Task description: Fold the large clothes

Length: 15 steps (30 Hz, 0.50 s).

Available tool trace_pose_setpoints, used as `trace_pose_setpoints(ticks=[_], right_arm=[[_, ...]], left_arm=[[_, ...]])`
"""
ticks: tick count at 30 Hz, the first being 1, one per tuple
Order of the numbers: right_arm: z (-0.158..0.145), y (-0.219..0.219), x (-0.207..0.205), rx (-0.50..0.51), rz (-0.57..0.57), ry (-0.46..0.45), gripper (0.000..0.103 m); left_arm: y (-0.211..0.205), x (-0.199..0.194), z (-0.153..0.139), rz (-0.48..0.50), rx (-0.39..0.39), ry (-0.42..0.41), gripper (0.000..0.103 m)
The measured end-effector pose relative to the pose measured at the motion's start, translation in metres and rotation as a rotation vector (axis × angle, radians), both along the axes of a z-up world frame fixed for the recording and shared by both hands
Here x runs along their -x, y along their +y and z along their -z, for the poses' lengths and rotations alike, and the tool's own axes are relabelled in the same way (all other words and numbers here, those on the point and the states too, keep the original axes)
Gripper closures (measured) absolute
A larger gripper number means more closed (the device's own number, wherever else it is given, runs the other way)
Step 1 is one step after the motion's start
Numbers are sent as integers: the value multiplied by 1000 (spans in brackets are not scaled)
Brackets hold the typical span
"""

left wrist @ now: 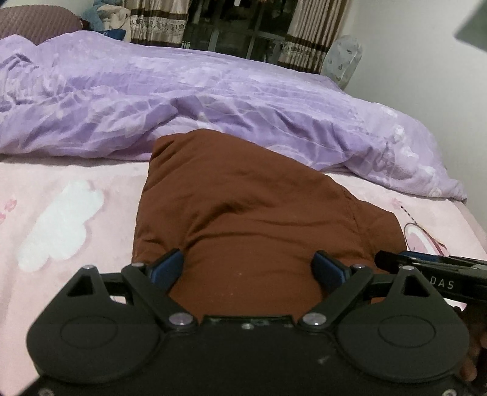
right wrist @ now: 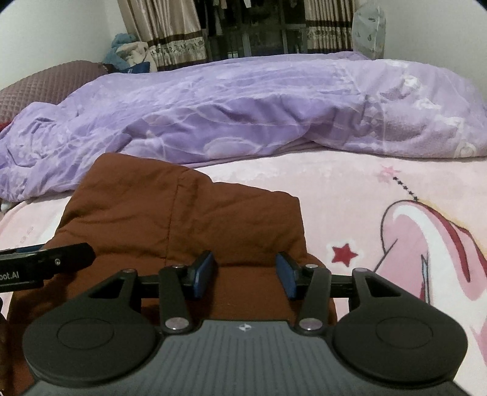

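While both cameras looked down over the bed, each showed its own claw nearest, above the near part of one brown garment (left wrist: 243, 213) that lay folded on the pink bed sheet (left wrist: 76, 182). The left claw (left wrist: 248, 269) had its two blue pads spread wide with nothing pinched between them. The right claw (right wrist: 245, 275) was released too, its jaws parted over the cloth, not pressing it. Only the left view caught the right claw's tip entering from the right edge; only the right view showed the left one's tip at the left, plus a red star (right wrist: 344, 254) and a pink cartoon figure (right wrist: 426, 243) printed on the sheet. Farther back lay one rumpled purple duvet (right wrist: 243, 106), then a quilted maroon pillow (right wrist: 45, 85), two curtains (right wrist: 164, 27) and a covered fan (right wrist: 369, 27).
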State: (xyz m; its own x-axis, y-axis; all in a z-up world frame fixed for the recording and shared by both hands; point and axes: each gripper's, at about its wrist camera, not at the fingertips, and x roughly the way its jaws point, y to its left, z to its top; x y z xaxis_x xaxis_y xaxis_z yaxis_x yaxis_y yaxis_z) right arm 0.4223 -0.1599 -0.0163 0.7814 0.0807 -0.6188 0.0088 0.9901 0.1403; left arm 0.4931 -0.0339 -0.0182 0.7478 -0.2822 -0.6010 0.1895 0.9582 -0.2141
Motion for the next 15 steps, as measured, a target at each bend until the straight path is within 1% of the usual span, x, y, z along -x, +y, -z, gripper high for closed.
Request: trace_pose_setpoints(ticks=[3,5,7,10,12,15], right_arm=[[-11,0,7,7,-1,-22,46],[-21,-1,17,-2,4,-39,46],[-32,-3,30,-24,1,-65,46],[-48,-1,57,-24,-6,-106,46],[-54,1,77,-17,-12,-138,46],[-54,4,105,-20,-24,-168,46]], left_arm=[[-2,8,-12,1,-29,-19,10],[-2,19,-22,1,-30,-32,11],[-1,34,-31,16,-27,-54,11],[-2,68,-42,28,-66,-110,11],[-1,89,-44,40,-64,-130,10],[-3,118,-39,54,-50,-132,10]])
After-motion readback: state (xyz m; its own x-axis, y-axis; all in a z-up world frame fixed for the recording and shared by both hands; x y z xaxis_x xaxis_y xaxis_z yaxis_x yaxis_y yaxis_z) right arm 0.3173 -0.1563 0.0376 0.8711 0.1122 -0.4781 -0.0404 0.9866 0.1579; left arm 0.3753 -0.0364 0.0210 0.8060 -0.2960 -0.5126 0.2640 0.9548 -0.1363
